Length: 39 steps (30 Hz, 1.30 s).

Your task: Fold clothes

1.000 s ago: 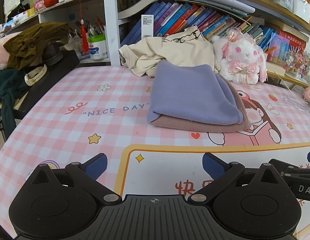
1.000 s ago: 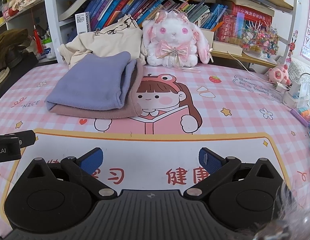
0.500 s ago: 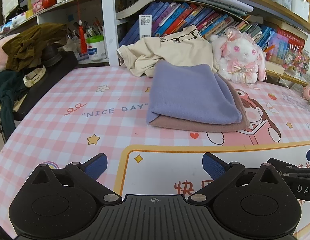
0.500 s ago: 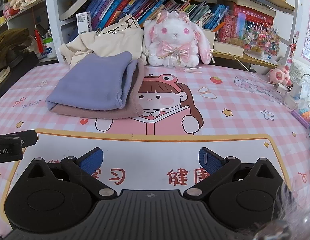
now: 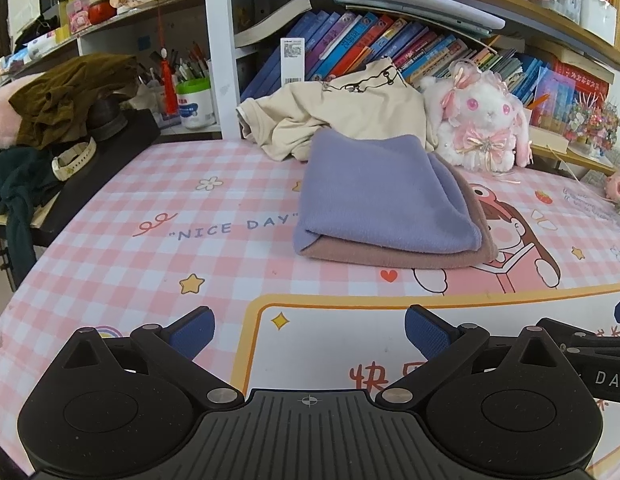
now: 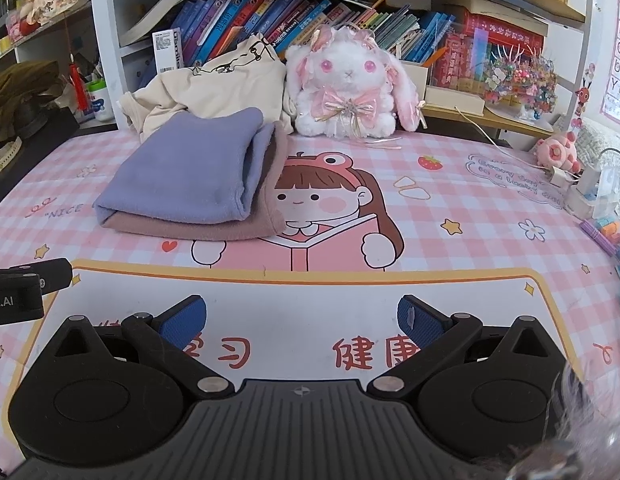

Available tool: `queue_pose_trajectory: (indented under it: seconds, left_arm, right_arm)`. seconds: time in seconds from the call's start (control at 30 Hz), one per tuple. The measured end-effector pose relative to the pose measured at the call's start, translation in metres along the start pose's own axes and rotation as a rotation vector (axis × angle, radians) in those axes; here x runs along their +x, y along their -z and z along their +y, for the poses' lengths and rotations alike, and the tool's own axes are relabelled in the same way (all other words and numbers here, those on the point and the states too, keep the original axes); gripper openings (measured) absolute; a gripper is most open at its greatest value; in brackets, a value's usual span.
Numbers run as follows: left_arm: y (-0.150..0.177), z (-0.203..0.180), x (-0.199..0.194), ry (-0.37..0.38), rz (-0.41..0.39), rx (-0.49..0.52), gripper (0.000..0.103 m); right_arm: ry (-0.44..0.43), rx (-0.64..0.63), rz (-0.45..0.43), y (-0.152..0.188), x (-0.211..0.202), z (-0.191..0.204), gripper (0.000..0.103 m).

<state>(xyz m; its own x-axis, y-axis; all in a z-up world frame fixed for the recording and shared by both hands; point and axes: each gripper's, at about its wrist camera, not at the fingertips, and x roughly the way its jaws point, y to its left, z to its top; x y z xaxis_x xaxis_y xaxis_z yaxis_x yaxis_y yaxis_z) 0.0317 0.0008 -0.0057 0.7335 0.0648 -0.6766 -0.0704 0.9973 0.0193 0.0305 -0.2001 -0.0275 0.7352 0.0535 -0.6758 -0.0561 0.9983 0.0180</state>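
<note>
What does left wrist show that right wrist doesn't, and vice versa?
Only left wrist: the olive garment heaped on the left side, with dark green clothing below it.
Only right wrist: the small pink plush and white charger at the mat's right edge.
Both: the folded purple garment on the brown one, the crumpled cream shirt, the bunny plush. Left gripper and right gripper are open, empty.

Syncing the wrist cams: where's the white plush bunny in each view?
Left wrist: plush bunny sits upper right, against the bookshelf, right of the cream shirt.
Right wrist: plush bunny sits upper centre, right of the cream shirt.
Shared landmark: the folded purple cloth lying on the brown one.
</note>
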Motion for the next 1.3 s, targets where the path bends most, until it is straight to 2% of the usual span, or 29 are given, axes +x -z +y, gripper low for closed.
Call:
queue_pose_trajectory:
  seconds: [1.3]
  left_arm:
    - [0.0018,0.0010,-0.0016,0.006,-0.003,0.005,0.102]
  right_arm:
    - [0.002,-0.005,-0.004,0.0024,-0.0030,0.0024,0.103]
